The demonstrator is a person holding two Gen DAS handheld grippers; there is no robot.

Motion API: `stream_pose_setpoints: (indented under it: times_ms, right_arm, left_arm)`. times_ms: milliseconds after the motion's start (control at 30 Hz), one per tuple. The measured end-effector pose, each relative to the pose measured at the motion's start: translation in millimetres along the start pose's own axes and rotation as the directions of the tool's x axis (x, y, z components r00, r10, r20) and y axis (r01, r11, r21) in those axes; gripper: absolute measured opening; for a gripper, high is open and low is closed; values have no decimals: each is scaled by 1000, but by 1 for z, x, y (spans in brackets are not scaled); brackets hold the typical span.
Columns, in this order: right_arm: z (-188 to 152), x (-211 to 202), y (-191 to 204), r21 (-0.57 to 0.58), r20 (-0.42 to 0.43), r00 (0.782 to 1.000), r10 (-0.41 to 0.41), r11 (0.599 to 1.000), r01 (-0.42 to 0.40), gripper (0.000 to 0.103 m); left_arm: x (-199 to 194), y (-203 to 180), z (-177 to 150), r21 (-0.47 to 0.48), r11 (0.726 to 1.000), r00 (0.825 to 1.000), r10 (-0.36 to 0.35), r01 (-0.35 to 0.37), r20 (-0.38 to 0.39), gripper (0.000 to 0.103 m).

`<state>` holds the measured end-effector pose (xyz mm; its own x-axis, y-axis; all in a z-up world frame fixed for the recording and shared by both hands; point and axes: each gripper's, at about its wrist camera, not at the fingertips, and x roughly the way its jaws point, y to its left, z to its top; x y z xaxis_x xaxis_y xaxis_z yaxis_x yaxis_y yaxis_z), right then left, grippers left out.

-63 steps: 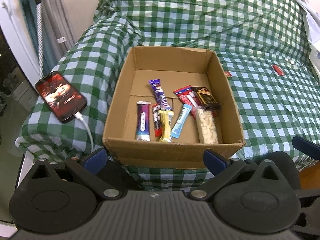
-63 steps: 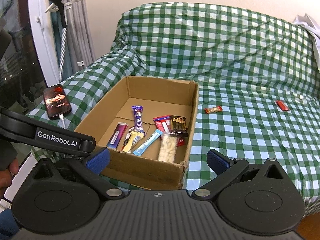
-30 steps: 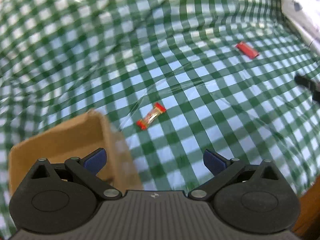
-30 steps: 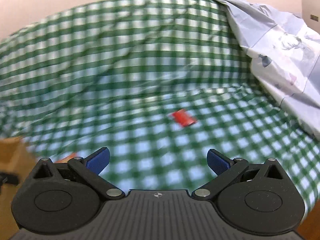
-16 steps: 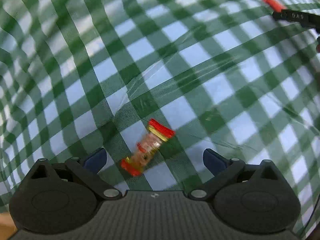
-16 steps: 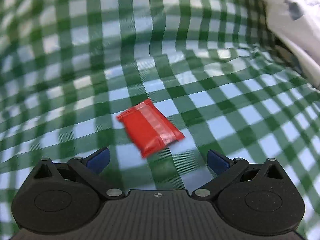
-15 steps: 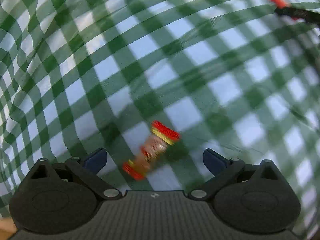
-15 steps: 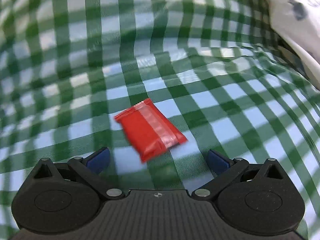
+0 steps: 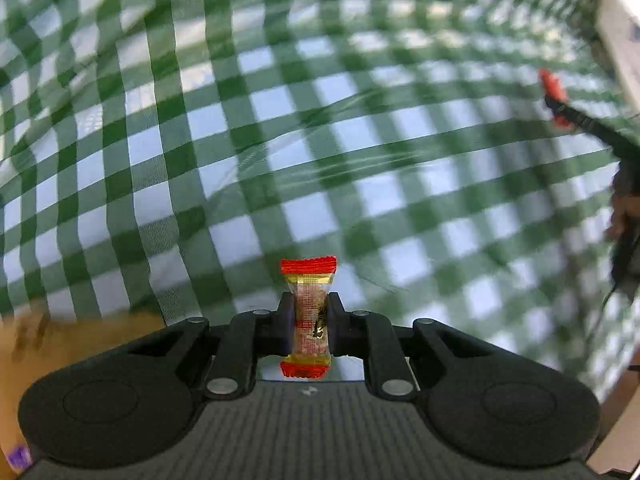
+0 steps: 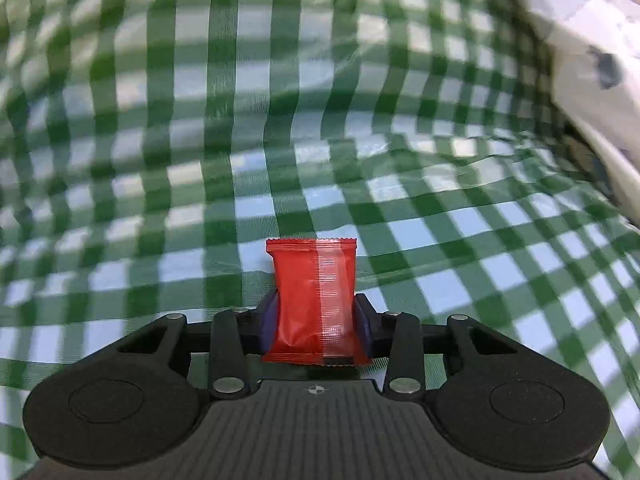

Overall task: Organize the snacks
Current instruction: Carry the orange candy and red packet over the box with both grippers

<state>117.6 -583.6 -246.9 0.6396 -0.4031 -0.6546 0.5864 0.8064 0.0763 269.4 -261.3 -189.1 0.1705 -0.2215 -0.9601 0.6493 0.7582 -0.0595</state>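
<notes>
My left gripper (image 9: 307, 320) is shut on a small candy (image 9: 307, 312) with a clear middle and red ends, held lengthwise above the green checked cloth (image 9: 280, 140). My right gripper (image 10: 314, 320) is shut on a red snack packet (image 10: 314, 300), also held off the cloth (image 10: 280, 120). In the left wrist view the right gripper's finger and the red packet (image 9: 554, 92) show at the far right. A brown edge of the cardboard box (image 9: 80, 328) shows blurred at the lower left.
A pale sheet or pillow (image 10: 580, 40) lies at the right edge of the checked cloth. A purple wrapper bit (image 9: 16, 456) shows at the bottom left corner of the left wrist view.
Both grippers have closed: the left on the red-ended candy, the right on the red packet, which lay on the cloth half a second ago. Both snacks are now lifted.
</notes>
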Motion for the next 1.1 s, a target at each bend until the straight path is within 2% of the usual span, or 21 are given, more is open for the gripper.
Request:
stream_pose_setpoints:
  times_ms: [100, 167, 267, 367, 500, 667, 833, 1100]
  right_arm:
    - [-11, -78, 22, -19, 81, 992, 92, 996, -91, 41]
    - [-30, -138, 44, -42, 109, 980, 169, 985, -166, 41]
    - [-63, -215, 78, -27, 69, 960, 271, 963, -269, 41]
    - [-98, -271, 116, -24, 11, 949, 315, 949, -314, 41]
    - [-124, -324, 158, 22, -76, 919, 387, 922, -387, 41]
    - [-144, -387, 210, -39, -140, 887, 441, 892, -450, 41]
    - [-157, -442, 247, -116, -133, 878, 460, 872, -475, 41]
    - [-163, -482, 286, -207, -117, 879, 463, 854, -477, 41]
  left_arm:
    - [-52, -23, -35, 14, 999, 996, -50, 50, 77, 17]
    - [-85, -31, -73, 29, 996, 991, -83, 80, 109, 17]
    - [-117, -32, -119, 16, 995, 988, -101, 100, 119, 17]
    - [-142, -14, -165, -33, 997, 991, -68, 72, 113, 17]
    - [-173, 17, -221, -103, 995, 993, -4, 16, 117, 17]
    - [-216, 63, -274, -200, 978, 983, 88, -55, 161, 17]
    - [-251, 85, -315, -255, 965, 963, 121, -57, 242, 17]
    - [-277, 99, -348, -297, 954, 938, 136, -38, 319, 17]
